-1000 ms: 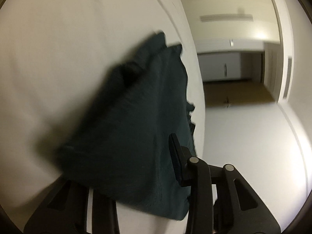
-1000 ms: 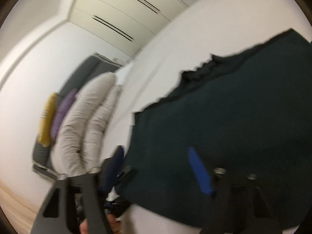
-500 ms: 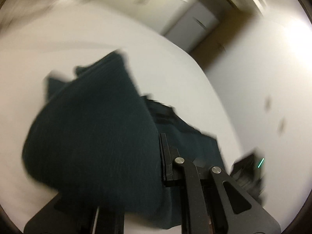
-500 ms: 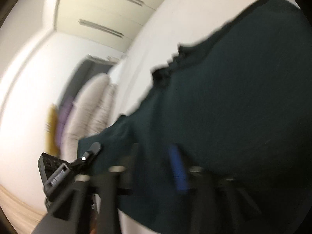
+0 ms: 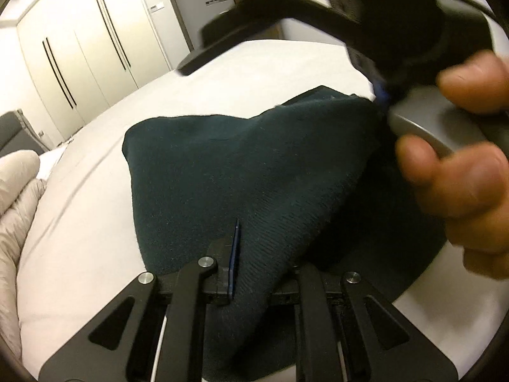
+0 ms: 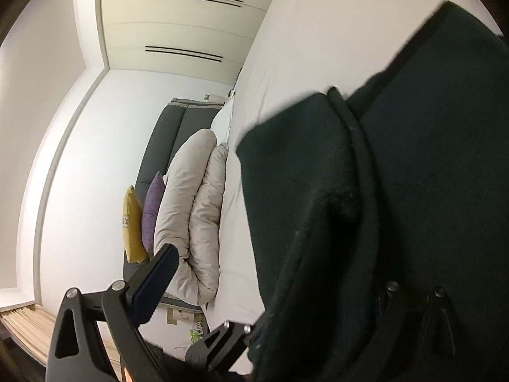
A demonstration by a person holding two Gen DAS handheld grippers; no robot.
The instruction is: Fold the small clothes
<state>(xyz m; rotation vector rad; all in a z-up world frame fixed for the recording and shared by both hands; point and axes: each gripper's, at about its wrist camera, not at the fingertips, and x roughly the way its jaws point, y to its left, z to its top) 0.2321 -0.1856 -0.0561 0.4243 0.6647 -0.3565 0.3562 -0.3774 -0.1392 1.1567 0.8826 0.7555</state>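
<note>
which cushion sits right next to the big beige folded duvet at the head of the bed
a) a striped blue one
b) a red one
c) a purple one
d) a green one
c) In the right wrist view a purple cushion leans against the beige folded duvet, with a yellow cushion on its far side; no red, blue or green cushion shows.
</note>
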